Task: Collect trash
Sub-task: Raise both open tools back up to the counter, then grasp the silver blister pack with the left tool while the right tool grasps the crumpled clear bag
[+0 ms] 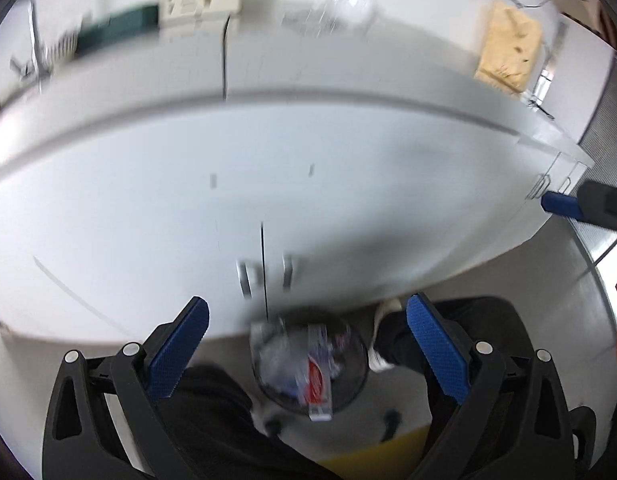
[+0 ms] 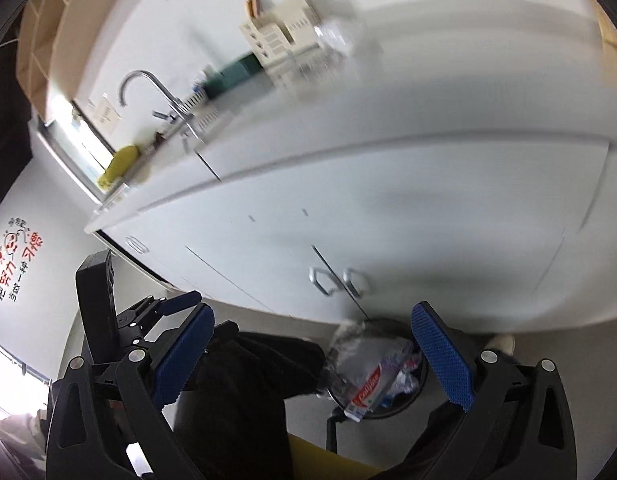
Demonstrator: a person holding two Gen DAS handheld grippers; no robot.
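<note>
Both grippers, left gripper [image 1: 307,354] and right gripper [image 2: 312,354], spread, empty; faucet [image 2: 148,92] sharp only in right view.

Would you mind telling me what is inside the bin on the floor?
The bin holds a red-and-white toothpaste box and crumpled clear plastic. Whatever lies beneath them is covered.

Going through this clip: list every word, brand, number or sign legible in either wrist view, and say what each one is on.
"Colgate": white script on the red toothpaste box lying in the trash bin, right wrist view.
Same toothpaste box in the left wrist view: lettering too blurred to read.
Red and black Chinese characters on the wall decal: "一种" reads; the rest is too small and tilted to be sure of.
Nothing else carries readable text.
</note>
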